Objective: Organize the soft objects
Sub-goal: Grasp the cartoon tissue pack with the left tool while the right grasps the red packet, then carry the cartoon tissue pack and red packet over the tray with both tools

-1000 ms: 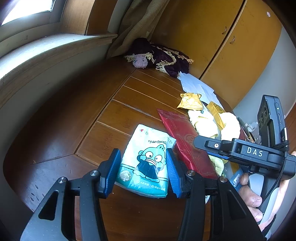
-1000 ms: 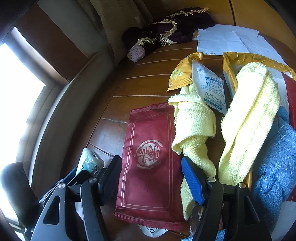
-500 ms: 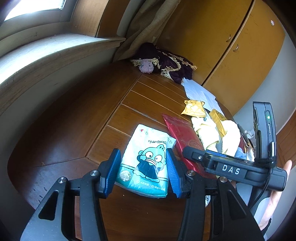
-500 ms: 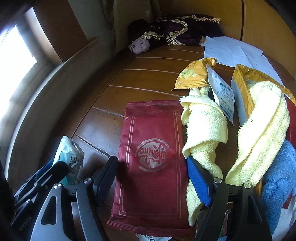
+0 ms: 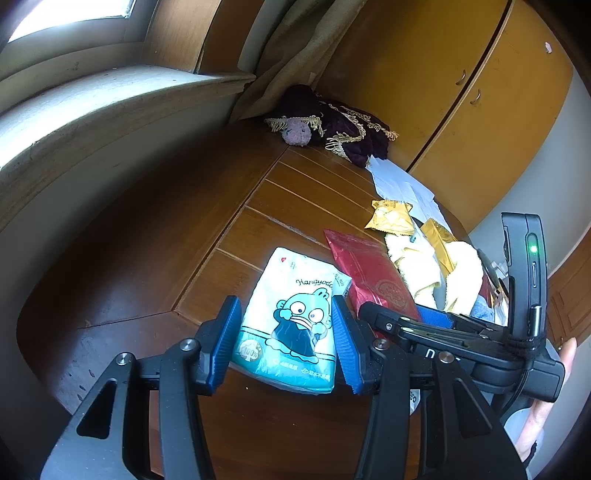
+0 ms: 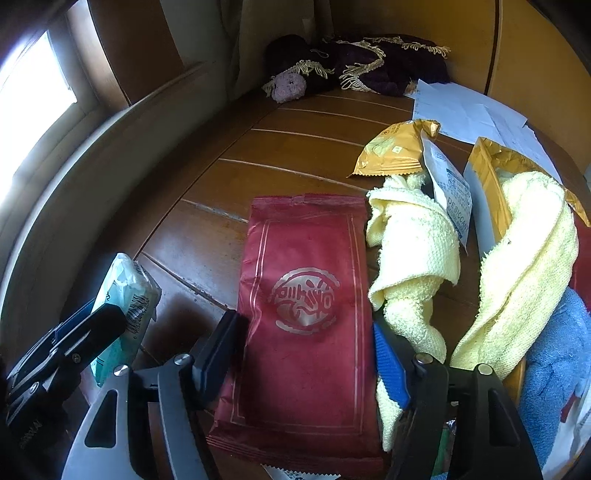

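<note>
Left claw (image 5: 286,338): we see its blue pads pinching the tissue pack (image 5: 291,321), which sits on the desk (image 5: 147,240).
Tissue pack: the left view gives us its cartoon front; the right view only its barcoded end, far left.
Red pouch (image 6: 306,302): flat on the desk, just right of the pack.
Right claw (image 6: 306,354): spread, one finger either side of the pouch.
Yellow towels (image 6: 417,254): right of the pouch; only the right view shows us their weave.
Hand (image 5: 546,398): only the left view shows it.

Daylit window (image 5: 70,14) over a pale sill (image 5: 92,107), with yellow-brown cupboard doors (image 5: 491,96) behind.
</note>
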`<state>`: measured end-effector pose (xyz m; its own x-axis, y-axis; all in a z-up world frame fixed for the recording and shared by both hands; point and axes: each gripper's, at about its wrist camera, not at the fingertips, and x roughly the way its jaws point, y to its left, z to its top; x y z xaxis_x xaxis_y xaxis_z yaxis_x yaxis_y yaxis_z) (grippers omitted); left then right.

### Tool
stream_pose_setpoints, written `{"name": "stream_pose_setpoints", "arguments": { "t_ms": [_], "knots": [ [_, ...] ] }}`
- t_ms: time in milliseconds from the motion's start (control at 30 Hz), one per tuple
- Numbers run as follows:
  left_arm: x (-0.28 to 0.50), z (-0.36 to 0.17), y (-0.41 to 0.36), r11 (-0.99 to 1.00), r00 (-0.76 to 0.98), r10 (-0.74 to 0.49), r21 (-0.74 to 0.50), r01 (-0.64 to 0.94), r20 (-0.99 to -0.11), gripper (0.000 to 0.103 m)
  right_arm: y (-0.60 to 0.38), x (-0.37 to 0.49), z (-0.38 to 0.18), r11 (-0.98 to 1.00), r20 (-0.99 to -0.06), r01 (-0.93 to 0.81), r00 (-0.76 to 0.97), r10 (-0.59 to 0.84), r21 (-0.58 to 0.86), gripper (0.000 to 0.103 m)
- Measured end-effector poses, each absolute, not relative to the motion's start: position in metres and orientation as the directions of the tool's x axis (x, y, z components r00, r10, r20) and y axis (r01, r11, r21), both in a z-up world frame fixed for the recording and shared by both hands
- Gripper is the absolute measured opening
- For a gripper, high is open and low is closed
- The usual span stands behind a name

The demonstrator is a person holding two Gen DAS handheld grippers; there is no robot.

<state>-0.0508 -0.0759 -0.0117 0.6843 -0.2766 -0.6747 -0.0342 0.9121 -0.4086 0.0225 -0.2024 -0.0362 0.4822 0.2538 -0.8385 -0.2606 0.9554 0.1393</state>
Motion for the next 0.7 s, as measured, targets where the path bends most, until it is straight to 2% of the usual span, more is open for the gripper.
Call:
{"name": "stream_pose_setpoints", "arguments": {
  "t_ms": [200, 333, 700],
  "knots": [
    [-0.051, -0.011, -0.077, 0.914, 0.684, -0.271, -0.405, -0.038, -0.677, 0.048, -0.206, 0.02, -0.033, 0.956, -0.824, -0.249, 0.503, 0.262, 0.152, 0.058],
    [-0.052, -0.01, -0.077, 0.913, 0.686, -0.267, -0.405, -0.044, -0.676, 0.048, -0.212, 0.015, -0.026, 0.943, -0.792, -0.255, 0.521, 0.319, 0.212, 0.057],
    [-0.054, 0.007, -0.088, 0.902, 0.696, -0.295, -0.43, -0.023, -0.655, 0.048, -0.259, -0.007, 0.012, 0.835, -0.594, -0.307, 0.593, 0.543, 0.457, 0.057]
  ]
}}
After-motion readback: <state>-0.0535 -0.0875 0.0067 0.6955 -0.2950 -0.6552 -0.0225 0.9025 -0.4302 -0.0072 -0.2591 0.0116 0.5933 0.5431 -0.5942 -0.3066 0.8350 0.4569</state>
